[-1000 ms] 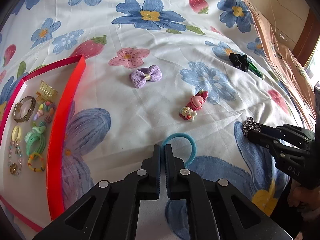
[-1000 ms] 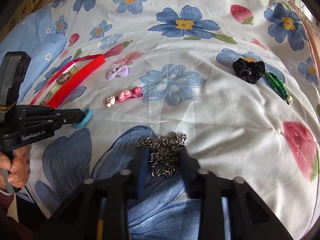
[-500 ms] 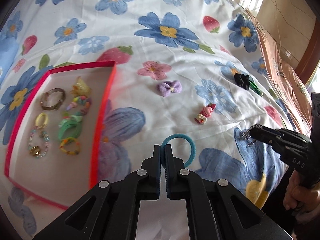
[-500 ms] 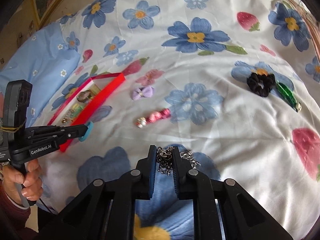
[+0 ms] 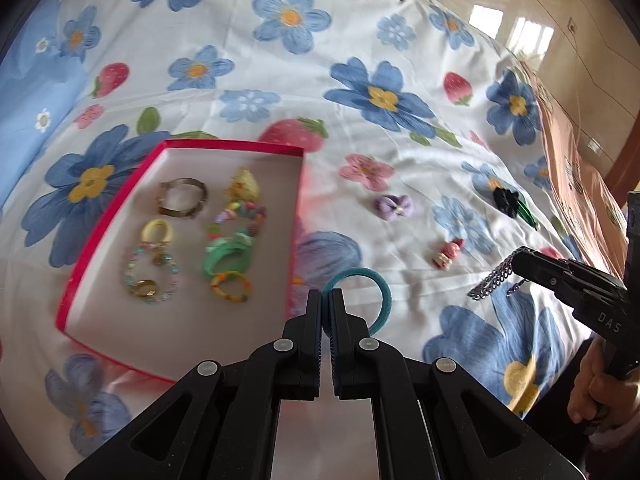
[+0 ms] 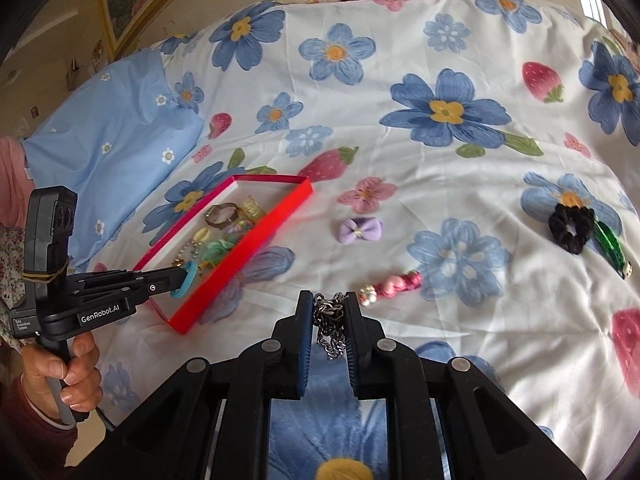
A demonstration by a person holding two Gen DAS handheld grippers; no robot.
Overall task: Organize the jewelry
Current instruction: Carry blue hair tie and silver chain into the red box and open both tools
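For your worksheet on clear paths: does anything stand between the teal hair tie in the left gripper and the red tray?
Nothing visible does. The left gripper holds the teal hair tie beside the red tray, with only its low wall between.

I count one red tray [image 5: 299, 216] with seven pieces in it. Four pieces lie loose on the bedspread [image 6: 400, 168]: one purple bow [image 6: 359, 229], one pink clip [image 6: 390, 285], one black scrunchie [image 6: 571, 228], one green clip [image 6: 610, 246]. I hold one teal hair tie [image 5: 370, 286] and one chain [image 6: 330, 326].
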